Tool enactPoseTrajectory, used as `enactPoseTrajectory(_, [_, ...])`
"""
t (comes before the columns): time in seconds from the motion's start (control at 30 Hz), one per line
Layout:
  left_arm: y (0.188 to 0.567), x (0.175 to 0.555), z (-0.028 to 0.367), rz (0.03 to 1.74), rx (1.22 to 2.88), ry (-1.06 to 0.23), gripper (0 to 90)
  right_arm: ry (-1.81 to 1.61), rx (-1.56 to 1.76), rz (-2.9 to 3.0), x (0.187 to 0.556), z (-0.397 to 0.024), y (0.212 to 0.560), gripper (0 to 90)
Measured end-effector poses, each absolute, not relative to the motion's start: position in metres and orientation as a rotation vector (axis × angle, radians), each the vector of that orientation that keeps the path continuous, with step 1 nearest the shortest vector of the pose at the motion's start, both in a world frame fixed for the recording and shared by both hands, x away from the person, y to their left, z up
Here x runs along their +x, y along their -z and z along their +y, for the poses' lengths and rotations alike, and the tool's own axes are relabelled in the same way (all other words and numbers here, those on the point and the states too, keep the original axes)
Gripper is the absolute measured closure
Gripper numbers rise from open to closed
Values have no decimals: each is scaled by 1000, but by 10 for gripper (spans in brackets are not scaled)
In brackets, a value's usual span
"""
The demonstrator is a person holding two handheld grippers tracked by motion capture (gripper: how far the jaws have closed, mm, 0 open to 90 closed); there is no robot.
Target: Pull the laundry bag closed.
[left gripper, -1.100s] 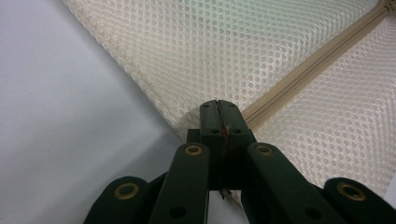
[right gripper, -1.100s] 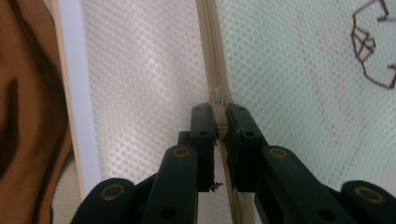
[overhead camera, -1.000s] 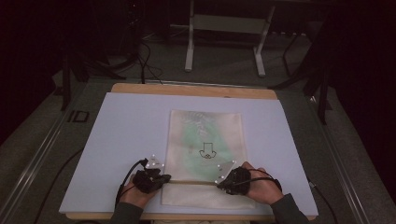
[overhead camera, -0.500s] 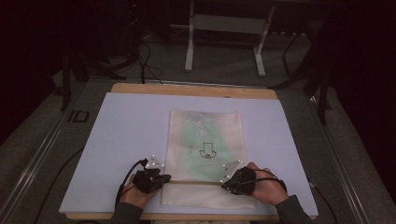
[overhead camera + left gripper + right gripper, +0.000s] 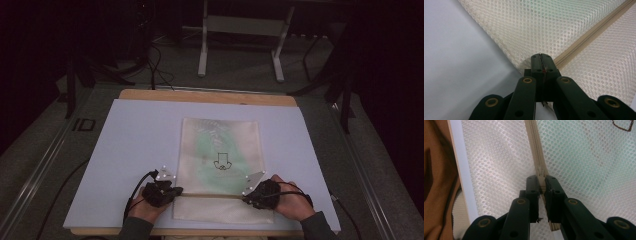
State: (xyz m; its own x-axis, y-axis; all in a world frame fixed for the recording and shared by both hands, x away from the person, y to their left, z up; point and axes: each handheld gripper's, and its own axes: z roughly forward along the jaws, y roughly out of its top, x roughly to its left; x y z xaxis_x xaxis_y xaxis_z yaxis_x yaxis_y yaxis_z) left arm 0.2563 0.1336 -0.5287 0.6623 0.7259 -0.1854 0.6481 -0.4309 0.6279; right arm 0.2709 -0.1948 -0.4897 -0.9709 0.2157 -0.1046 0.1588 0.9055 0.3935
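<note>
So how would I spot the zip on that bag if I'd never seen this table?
Find the pale sheet covering the table; a cream mesh bag lies at its middle. The zip is the solid tan strip crossing the bag near the person's end, between the two grippers. Unlike the dotted mesh around it, it is smooth and woven, with a small slider.

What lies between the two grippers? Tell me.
The mesh bag's zipper runs along the stretch from the left gripper to the right gripper, shown in the high view.

White table cover [image 5: 140, 135], wooden table edge [image 5: 205, 96], metal stand [image 5: 240, 30], floor cables [image 5: 155, 65]
</note>
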Motion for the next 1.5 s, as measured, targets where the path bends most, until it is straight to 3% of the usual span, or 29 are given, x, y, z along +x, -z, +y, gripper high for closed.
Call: enactPoseTrajectory(1.5, [528, 257, 134, 1057, 2197, -143, 894, -586, 502, 2903, 271, -255, 493, 822])
